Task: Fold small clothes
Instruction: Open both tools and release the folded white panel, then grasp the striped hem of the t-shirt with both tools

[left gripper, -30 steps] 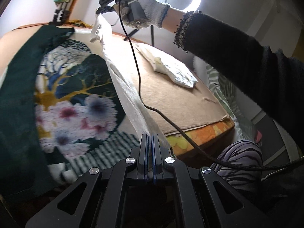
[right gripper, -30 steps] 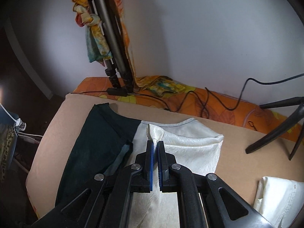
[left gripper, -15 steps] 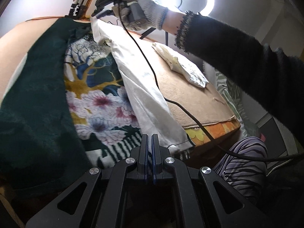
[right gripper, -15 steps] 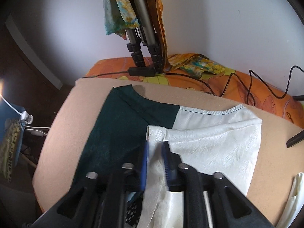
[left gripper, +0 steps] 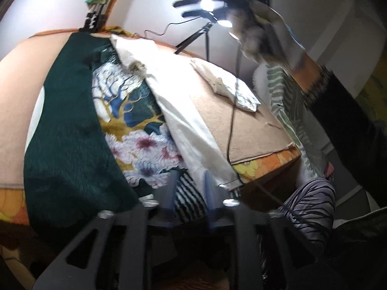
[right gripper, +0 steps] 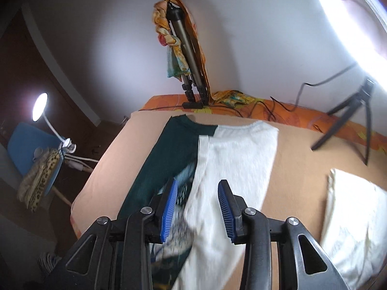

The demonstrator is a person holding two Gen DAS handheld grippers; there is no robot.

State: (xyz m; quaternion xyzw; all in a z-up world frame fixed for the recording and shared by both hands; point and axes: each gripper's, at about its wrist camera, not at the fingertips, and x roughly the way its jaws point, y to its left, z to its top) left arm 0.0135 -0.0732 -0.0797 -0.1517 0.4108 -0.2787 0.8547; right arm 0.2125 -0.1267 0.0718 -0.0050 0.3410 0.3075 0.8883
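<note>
A dark green garment (left gripper: pixel 72 130) with a flower-and-tree print (left gripper: pixel 135 120) and a white lining (left gripper: pixel 188 120) lies on the tan table (left gripper: pixel 251 125). Its right side is folded over, white side up (right gripper: pixel 232 159). My left gripper (left gripper: pixel 189 188) is open just above the garment's near hem. My right gripper (right gripper: pixel 197 205) is open and empty, lifted above the folded white panel; it also shows blurred in the left wrist view (left gripper: pixel 200 7) in front of the ring light.
A folded white garment (right gripper: pixel 358 220) lies at the table's right (left gripper: pixel 225 84). A tripod with scarves (right gripper: pixel 186 55) and a ring-light stand (right gripper: pixel 350 111) stand at the back. Cables (right gripper: pixel 278 106) run along the orange cloth. A black cable (left gripper: pixel 231 125) crosses the table.
Both grippers have opened and let go of the white flap, which now lies folded over the garment. My right gripper has lifted up and back.
</note>
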